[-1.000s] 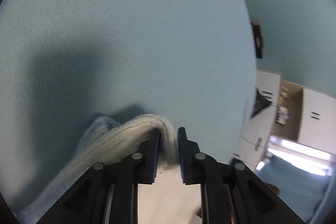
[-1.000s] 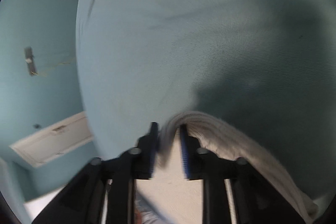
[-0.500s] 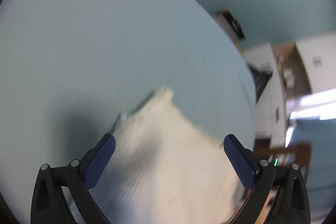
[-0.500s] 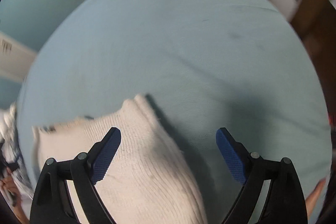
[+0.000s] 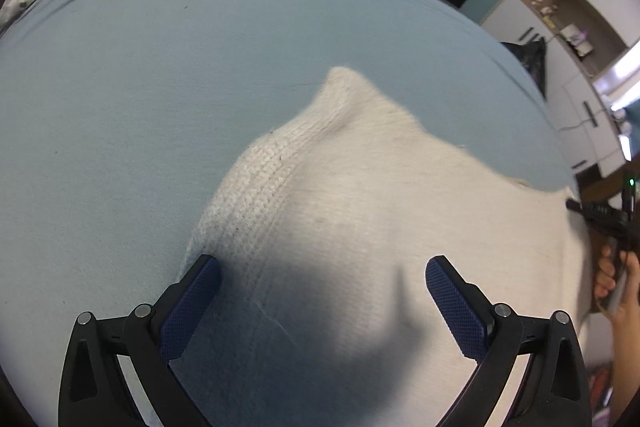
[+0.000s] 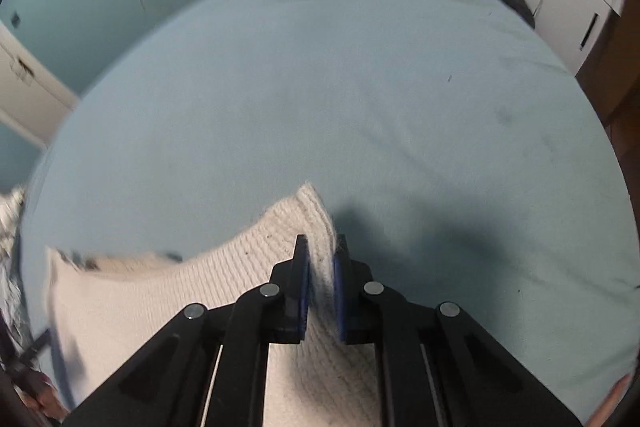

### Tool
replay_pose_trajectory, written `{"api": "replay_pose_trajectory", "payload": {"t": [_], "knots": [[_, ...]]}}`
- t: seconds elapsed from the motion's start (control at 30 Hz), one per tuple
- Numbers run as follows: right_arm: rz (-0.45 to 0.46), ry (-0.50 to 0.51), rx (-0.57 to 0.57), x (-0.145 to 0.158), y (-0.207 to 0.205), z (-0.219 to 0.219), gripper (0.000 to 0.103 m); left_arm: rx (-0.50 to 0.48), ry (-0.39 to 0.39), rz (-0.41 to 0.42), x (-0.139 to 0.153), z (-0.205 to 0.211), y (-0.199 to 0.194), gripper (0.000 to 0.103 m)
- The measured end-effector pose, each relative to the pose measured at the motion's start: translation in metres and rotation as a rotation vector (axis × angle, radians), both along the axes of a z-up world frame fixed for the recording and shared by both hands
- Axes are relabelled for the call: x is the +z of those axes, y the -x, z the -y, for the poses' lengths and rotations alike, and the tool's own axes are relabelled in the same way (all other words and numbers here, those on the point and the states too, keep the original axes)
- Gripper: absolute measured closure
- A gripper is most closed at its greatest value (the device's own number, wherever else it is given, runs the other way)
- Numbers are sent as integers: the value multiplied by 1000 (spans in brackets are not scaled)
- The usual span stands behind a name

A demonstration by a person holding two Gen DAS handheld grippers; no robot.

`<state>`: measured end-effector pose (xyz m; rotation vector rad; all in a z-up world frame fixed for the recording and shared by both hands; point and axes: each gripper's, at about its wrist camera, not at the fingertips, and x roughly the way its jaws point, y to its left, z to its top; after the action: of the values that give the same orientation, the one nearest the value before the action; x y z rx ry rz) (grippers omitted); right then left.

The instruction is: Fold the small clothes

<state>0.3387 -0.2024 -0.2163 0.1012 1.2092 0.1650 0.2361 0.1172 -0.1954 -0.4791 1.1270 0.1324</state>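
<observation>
A white knit garment (image 5: 360, 187) lies flat on the light blue bed sheet (image 5: 160, 67), one ribbed corner poking up at the far side. My left gripper (image 5: 322, 263) hovers over it, wide open, with nothing pressed by its blue pads (image 5: 192, 299). In the right wrist view the same garment (image 6: 160, 299) spreads to the lower left over the sheet (image 6: 320, 87). My right gripper (image 6: 322, 241) has its jaws closing tight on the garment's ribbed right corner, with knit pinched between the pads. A person's hand (image 5: 612, 275) shows at the far right edge.
White cabinets (image 5: 580, 27) and a dark bag (image 5: 528, 55) stand past the bed's right side. A white door (image 6: 24, 83) and teal wall lie beyond the far left edge. Bare sheet stretches ahead of both grippers.
A second ago both grippers pinched the garment's folded edge. Both then let go and rolled. The left stays open over the laid-down knit; the right has shut again on a corner.
</observation>
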Motion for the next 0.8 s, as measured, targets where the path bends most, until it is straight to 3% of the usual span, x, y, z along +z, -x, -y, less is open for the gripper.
{"api": "replay_pose_trajectory", "payload": {"t": [0.07,0.13,0.23,0.27,0.33,0.4,0.47,0.57,0.63,0.7,0.73,0.8], "knots": [[-67,70,-6,-23,1,-3,96,17,-11,-21,-11,-1,-4,0],[-123,109,-16,-44,0,-5,93,41,-95,-63,-21,-1,-9,0],[-126,83,-42,-37,5,1,80,17,-115,-78,-21,-2,-10,0],[-143,79,-62,-30,9,8,65,18,-125,-67,-14,-3,-6,0],[-71,55,-107,-1,25,32,63,-4,-161,-38,9,-5,5,0],[-28,39,-70,35,53,43,55,-51,-190,-13,34,-3,18,0],[-22,28,-22,63,83,46,37,-114,-236,-1,63,7,39,0],[-53,46,41,113,149,46,37,-222,-309,-4,99,28,71,0],[-96,45,61,135,194,42,37,-266,-342,45,125,39,101,0],[-144,55,55,152,235,33,37,-266,-326,60,132,40,119,0],[-161,57,43,145,220,6,36,-266,-303,48,127,41,130,0],[-200,26,15,154,260,5,28,-251,-273,23,118,37,127,0]]}}
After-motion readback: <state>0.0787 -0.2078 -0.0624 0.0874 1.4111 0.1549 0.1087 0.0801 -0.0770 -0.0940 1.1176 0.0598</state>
